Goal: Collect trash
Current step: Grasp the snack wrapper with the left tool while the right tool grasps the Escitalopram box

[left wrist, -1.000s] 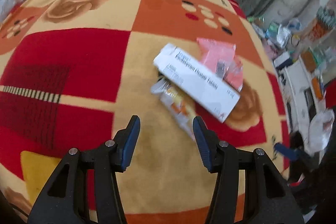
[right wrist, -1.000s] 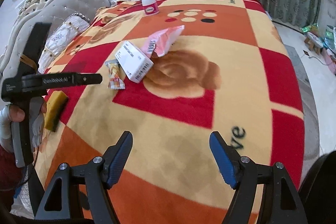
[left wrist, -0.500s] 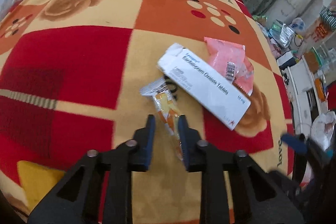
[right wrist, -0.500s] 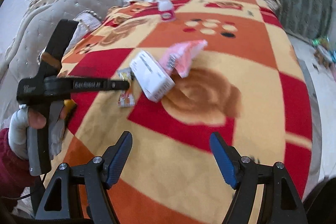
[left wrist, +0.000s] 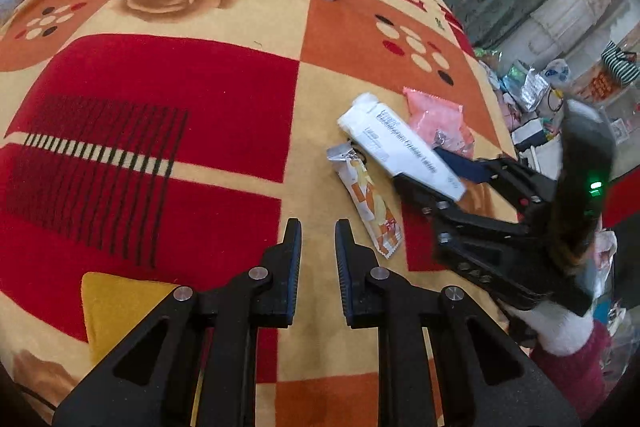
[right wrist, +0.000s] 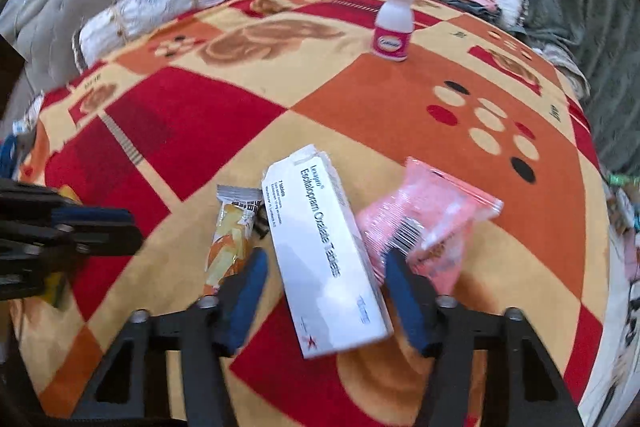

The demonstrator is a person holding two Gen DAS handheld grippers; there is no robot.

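White tablet box lies on the bed blanket between snack wrapper and pink packet. Right tongs straddle it, closing, not yet pinching. Left tongs nearly shut, empty. Next: squeeze, then lift.

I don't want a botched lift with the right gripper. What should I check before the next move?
1. Tablet box between right gripper fingers: ok, fingers closing.
2. Pads pressing the box: not ok, gap on one side.
3. Pink packet clear of that grasp: cannot tell, it lies close.
4. Left gripper free: ok, shut, empty.
5. Orange snack wrapper collected: not ok, lying on the blanket.
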